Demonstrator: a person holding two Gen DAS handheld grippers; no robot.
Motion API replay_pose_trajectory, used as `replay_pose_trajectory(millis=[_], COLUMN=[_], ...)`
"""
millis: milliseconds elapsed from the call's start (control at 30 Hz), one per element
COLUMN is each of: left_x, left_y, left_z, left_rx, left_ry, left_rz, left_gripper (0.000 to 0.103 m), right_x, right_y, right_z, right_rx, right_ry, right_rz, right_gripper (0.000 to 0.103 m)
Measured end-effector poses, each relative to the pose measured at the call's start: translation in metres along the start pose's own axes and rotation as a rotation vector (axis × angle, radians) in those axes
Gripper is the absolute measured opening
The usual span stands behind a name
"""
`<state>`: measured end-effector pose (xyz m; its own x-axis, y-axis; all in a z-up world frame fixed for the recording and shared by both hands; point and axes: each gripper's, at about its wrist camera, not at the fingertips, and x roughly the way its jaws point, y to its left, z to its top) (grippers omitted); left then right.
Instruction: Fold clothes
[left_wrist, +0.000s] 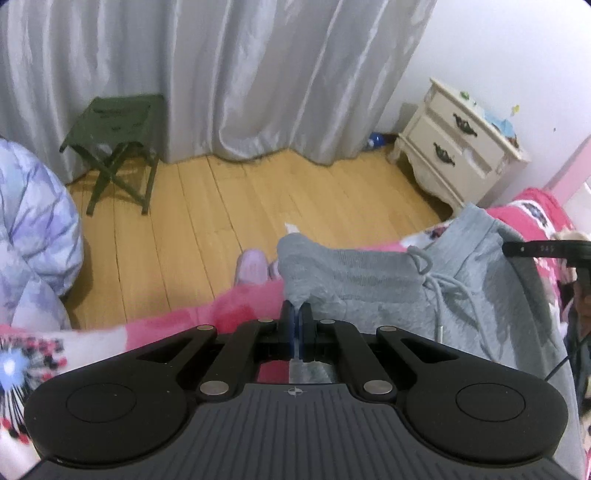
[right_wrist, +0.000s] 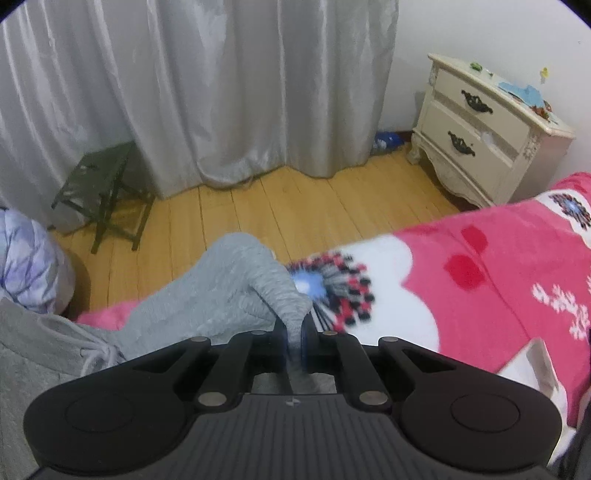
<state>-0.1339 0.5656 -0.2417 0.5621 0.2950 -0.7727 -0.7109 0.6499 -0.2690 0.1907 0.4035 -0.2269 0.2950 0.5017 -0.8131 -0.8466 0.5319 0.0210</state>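
Observation:
Grey sweatpants (left_wrist: 369, 280) with a drawstring (left_wrist: 439, 284) lie on a pink and white flowered blanket (right_wrist: 461, 280) at the bed's edge. In the left wrist view my left gripper (left_wrist: 296, 308) is shut on the left end of the pants' waistband, which rises in a peak above the jaws. In the right wrist view my right gripper (right_wrist: 293, 325) is shut on a fold of the grey sweatpants (right_wrist: 236, 288), and the cloth stretches away to the left toward the drawstring (right_wrist: 94, 350). The other gripper's black body (left_wrist: 546, 251) shows at the right edge of the left wrist view.
Beyond the bed lies a wooden floor (left_wrist: 229, 214) with a green folding stool (left_wrist: 114, 147), grey curtains (left_wrist: 258, 81) and a cream nightstand (right_wrist: 487, 129). A lilac quilt (left_wrist: 33, 229) bulges at the left. A slipper (left_wrist: 251, 266) lies on the floor by the bed.

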Motion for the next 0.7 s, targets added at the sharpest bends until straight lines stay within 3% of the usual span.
replay_pose_trajectory(millis=[200,333,433,500,567,700], left_x=[0.013,0.04,0.056,0.054,0.048,0.027], left_y=[0.018,0.024,0.032,0.034,0.035,0.033], left_z=[0.007,-0.009,-0.017,-0.014,-0.009,0.0], left_rx=[-0.013,0.033,0.014,0.005,0.009,0.042], left_ry=[-0.007,0.076,0.142,0.147,0.146,0.107], left_rz=[0.046,0.099,0.113,0.12,0.135,0.179], left_gripper=[0.0,0.001,0.014,0.026,0.039,0.045], right_x=[0.023,0.063,0.072,0.055,0.018,-0.08], right_y=[0.017,0.03,0.027,0.014,-0.008,-0.066], right_z=[0.024,0.008,-0.006,-0.01,-0.02,-0.074], right_rx=[-0.011,-0.056,-0.06,0.002,0.082,0.257], right_ry=[-0.038,0.045,0.077,0.046,-0.023,-0.125], right_rz=[0.024,-0.02,-0.072,-0.081,-0.087,-0.157], right_gripper=[0.008,0.01,0.029,0.047,0.054,0.056])
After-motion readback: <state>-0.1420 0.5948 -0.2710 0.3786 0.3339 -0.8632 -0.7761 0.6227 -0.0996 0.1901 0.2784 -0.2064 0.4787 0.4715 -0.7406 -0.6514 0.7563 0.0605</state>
